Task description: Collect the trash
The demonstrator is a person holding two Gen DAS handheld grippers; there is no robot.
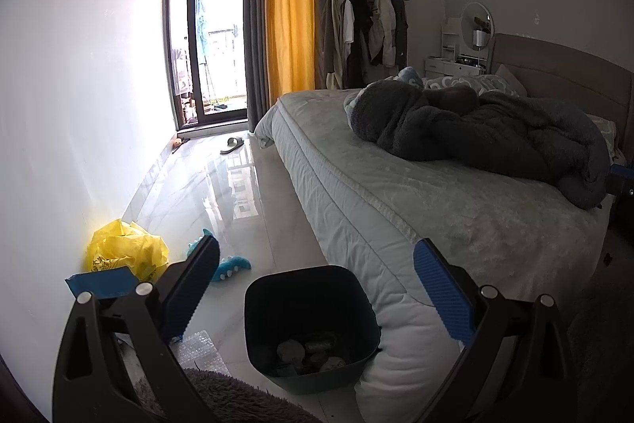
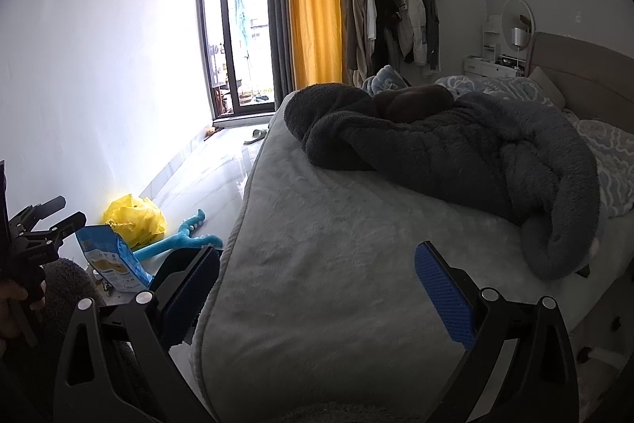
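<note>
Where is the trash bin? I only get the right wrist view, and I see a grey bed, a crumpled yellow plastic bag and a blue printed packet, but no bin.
Observer: The left wrist view shows a dark square plastic bin on the floor right beside the grey bed.
Operator: Is anything in it?
Observer: Yes, a few crumpled greyish pieces lie at its bottom.
Operator: Any other trash I'm missing?
Observer: A clear bubble-wrap sheet lies on the floor left of the bin, partly hidden behind a finger of the open left gripper.
</note>
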